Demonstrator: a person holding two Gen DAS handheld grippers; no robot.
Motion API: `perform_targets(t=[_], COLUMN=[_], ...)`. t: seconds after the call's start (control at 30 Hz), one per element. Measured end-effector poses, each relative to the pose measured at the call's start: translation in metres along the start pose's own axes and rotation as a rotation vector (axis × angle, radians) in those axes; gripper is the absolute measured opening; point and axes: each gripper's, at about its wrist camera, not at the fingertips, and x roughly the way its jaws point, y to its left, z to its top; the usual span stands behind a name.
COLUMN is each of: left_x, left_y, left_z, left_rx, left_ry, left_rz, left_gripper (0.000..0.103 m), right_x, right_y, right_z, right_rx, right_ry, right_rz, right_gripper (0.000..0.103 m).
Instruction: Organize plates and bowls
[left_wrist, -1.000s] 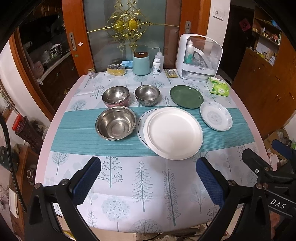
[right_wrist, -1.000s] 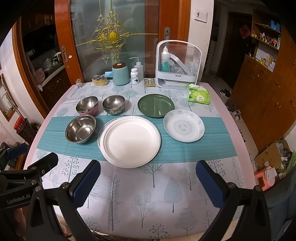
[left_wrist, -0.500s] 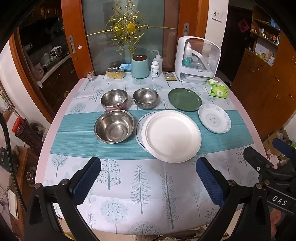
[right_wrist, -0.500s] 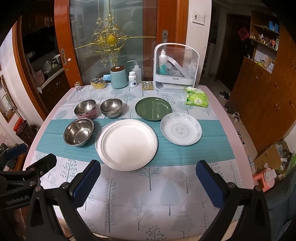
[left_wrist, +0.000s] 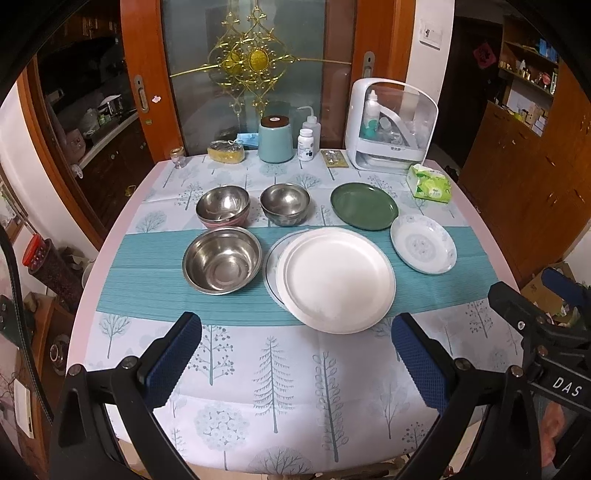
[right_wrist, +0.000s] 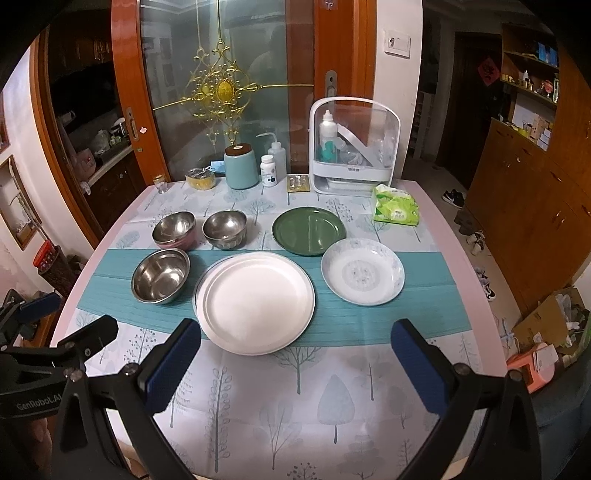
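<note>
Hovering: left gripper (left_wrist: 295, 354) and right gripper (right_wrist: 295, 354), jaws apart, empty, ready to grab.
Stacked: white plate (right_wrist: 255, 301) saves room.

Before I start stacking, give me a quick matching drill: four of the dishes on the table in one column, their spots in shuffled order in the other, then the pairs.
Dishes
1. dark green round plate
2. large plain white plate
3. pale blue patterned shallow dish
4. largest stainless steel bowl

Places
A. on the teal runner, leftmost dish
B. on the runner's right part, nearest the green tissue pack
C. behind the runner, on the tree-print tablecloth
D. stacked on another plate, centre of the runner

Pairs: 1-C, 2-D, 3-B, 4-A
</note>
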Motion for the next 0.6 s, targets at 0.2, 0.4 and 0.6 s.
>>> perform_targets(t=[0.2,0.4,0.6], left_x=[-0.001,-0.003,0.004], left_y=[-0.006,-0.015,-0.024], left_z=[0.005,0.01,0.016], left_rx=[-0.002,0.005,-0.025], left_ry=[-0.028,-0.054,-0.026], left_rz=[0.013,0.047,0.05], left_gripper=[0.102,0.102,0.102], right_x=[-0.001,0.004,0.01], right_y=[-0.007,-0.017,-0.027], right_z=[0.006,0.011,0.015], right_rx=[-0.012,-0.039,-0.061], right_ry=[-0.017,-0.025,-0.026], right_rz=[0.01,0.017,0.042], right_gripper=[0.103,0.103,0.103])
